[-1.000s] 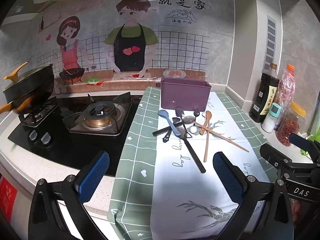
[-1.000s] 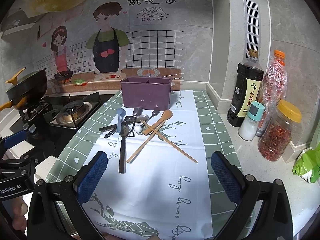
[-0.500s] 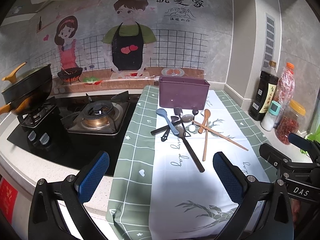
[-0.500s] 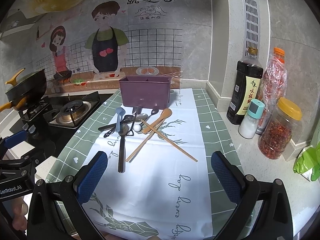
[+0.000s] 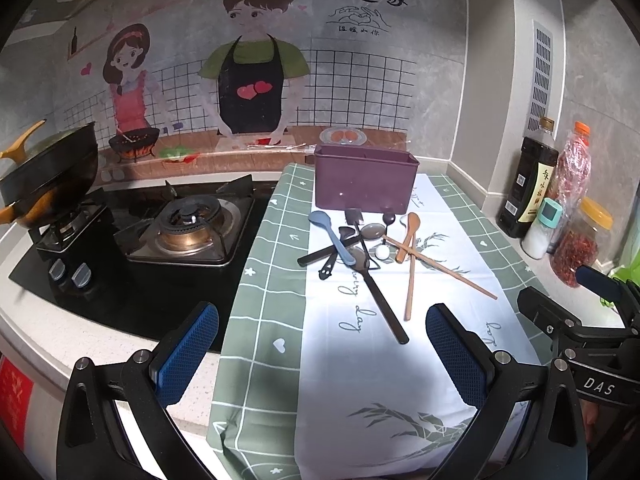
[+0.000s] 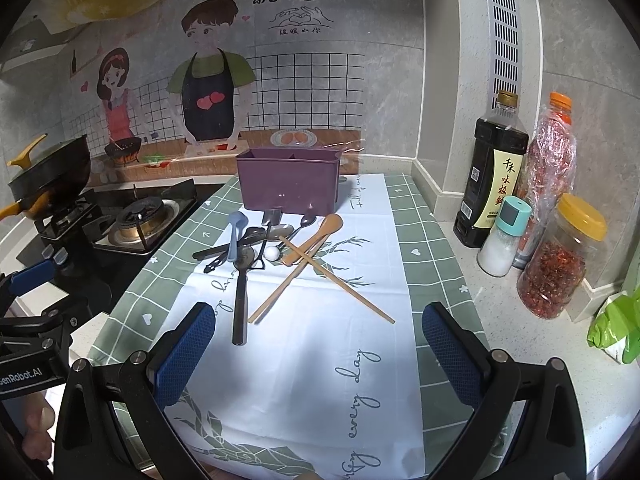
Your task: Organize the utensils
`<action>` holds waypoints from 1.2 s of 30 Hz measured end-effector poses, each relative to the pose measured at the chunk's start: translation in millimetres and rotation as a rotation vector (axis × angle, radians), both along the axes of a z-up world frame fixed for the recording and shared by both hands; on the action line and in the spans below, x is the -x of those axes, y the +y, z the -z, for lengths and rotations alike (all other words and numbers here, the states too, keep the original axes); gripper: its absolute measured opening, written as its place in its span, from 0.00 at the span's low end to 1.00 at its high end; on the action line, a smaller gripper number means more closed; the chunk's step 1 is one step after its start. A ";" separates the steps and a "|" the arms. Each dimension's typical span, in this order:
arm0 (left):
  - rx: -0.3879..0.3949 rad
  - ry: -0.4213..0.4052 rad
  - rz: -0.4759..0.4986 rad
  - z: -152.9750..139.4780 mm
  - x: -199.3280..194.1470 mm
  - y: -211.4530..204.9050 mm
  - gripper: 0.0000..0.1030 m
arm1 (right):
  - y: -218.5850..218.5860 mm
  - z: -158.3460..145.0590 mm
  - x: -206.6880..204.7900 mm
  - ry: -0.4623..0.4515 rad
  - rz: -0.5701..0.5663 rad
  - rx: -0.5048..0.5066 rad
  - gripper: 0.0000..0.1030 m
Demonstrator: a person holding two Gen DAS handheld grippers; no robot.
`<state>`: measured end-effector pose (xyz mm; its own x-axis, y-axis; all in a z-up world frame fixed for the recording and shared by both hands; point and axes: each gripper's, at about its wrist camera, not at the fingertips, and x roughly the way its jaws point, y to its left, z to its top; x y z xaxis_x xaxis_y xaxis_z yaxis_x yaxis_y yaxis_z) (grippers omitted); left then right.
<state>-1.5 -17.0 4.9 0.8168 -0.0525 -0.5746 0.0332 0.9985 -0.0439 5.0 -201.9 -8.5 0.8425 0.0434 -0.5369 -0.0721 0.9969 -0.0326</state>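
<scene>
A purple utensil box stands at the back of the cloth. In front of it lies a loose pile: a blue spoon, a long black spoon, a wooden spoon, wooden chopsticks, small metal spoons and a black spatula. My left gripper and right gripper are both open and empty, well short of the pile.
A gas stove and a black pan are on the left. A soy sauce bottle, a salt shaker and chili jars stand on the right. A green bag lies at the far right.
Both grippers have drifted slightly; the scene sits a little lower and to the left in view. Nothing was grasped or moved.
</scene>
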 end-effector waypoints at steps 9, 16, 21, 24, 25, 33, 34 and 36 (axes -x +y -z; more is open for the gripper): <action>-0.037 0.019 -0.003 2.7 -36.3 3.2 1.00 | -3.7 -0.1 -26.8 -0.011 0.035 0.067 1.00; -0.028 0.015 0.005 3.7 -87.0 10.6 1.00 | -9.9 8.4 -75.0 0.071 0.057 0.082 1.00; 0.008 0.082 0.040 10.8 -140.8 14.9 0.95 | -19.2 18.4 -104.3 0.112 0.075 0.042 1.00; 0.019 0.136 0.060 18.6 -171.6 13.1 0.85 | -23.3 28.8 -121.9 0.145 0.100 0.059 1.00; 0.031 0.163 0.068 21.9 -185.2 13.2 0.81 | -24.9 31.8 -126.3 0.161 0.101 0.052 1.00; 0.055 0.393 0.023 58.7 -295.9 5.2 0.75 | -25.8 55.0 -159.9 0.266 0.117 0.063 1.00; 0.060 0.419 0.008 64.5 -305.5 5.7 0.74 | -23.2 56.1 -163.2 0.260 0.112 0.086 1.00; 0.076 0.461 -0.017 75.6 -320.4 7.9 0.74 | -20.6 57.1 -168.1 0.259 0.105 0.107 1.00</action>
<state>318.9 -9.1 -70.7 0.4783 -0.0972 -0.8728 -0.0229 0.9921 -0.1231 173.0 -222.4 -65.6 0.6740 -0.1048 -0.7313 0.0113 0.9912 -0.1317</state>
